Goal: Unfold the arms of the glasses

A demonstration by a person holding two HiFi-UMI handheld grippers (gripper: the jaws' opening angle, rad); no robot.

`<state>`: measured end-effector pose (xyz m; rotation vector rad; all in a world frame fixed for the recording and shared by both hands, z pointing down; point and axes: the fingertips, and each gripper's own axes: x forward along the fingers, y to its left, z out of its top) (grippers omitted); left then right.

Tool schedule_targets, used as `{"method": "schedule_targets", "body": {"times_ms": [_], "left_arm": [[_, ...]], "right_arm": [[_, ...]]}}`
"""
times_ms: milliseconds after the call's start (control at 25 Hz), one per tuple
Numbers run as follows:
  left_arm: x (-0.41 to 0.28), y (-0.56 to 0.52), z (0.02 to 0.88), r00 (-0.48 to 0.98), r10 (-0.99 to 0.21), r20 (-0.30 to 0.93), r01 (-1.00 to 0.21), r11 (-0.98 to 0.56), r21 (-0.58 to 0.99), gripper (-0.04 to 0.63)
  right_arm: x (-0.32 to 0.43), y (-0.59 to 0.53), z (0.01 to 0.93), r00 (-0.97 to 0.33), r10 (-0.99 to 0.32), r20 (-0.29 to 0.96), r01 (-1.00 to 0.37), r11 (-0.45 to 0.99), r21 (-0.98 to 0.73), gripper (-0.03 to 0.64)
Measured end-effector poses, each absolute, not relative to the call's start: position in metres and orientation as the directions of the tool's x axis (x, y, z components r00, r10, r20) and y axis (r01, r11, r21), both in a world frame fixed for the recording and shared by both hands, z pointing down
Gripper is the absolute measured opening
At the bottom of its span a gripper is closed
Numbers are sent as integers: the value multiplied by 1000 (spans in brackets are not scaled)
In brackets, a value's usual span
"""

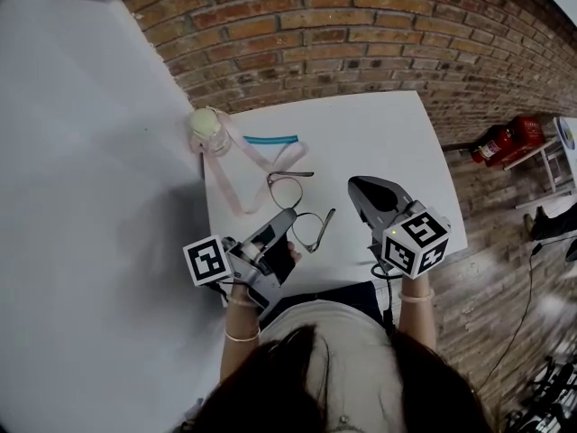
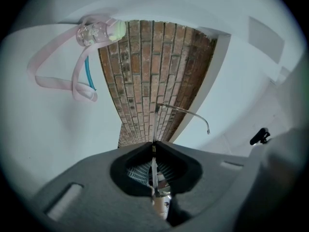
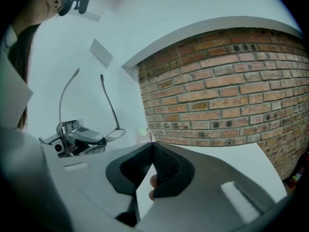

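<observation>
Thin wire-rimmed glasses (image 1: 299,207) are held just above the middle of the white table (image 1: 388,133). My left gripper (image 1: 287,218) is shut on the near rim; in the left gripper view the frame's edge (image 2: 153,151) runs between the closed jaws, and one arm (image 2: 186,112) sticks out to the right. In the right gripper view the glasses (image 3: 99,135) show at the left with both arms raised away from the lenses. My right gripper (image 1: 357,188) hovers to the right of the glasses, apart from them. Its jaws (image 3: 152,144) are shut on nothing.
A small clear jar with a pale green lid (image 1: 206,130), a looped pink ribbon (image 1: 242,162) and a blue strip (image 1: 270,140) lie at the table's far left. A brick wall (image 1: 361,34) stands behind. A red fire extinguisher (image 1: 505,140) is on the floor at right.
</observation>
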<state>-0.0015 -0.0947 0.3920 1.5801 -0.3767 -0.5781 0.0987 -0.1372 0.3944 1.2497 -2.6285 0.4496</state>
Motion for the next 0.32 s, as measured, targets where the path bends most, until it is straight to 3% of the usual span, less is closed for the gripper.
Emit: {"method": "schedule_targets", "body": {"times_ms": [320], "left_arm": [[3,-88,398,819,-562,-116,85,-80,993,23]], "right_arm": [[99,-124,397,-616,-726,305,-787,585,-199,6]]}}
